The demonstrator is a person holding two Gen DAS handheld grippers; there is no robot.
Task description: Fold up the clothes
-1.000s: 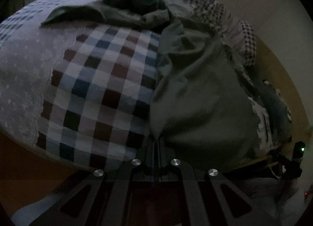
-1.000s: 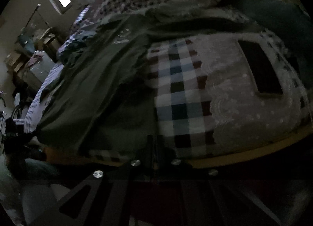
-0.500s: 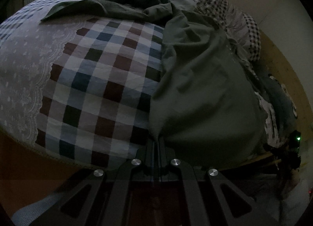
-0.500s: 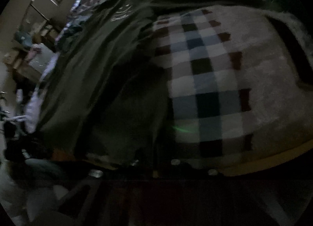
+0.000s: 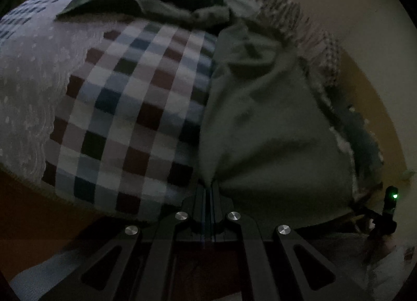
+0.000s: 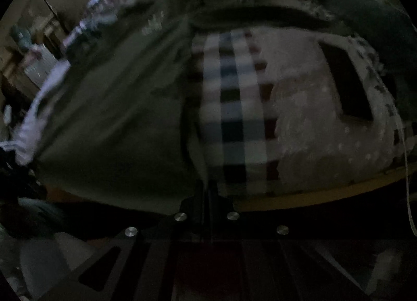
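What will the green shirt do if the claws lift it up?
The green shirt is creased and drapes over the bed, so it will probably flop and sag. The left claw pinches a peak of cloth, so it likely bunches easily.

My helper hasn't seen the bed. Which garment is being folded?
On the bed, a checked cover lies next to a plain grey-green shirt. Both grippers, left gripper and right gripper, pinch its near hem. It alone is unpatterned.
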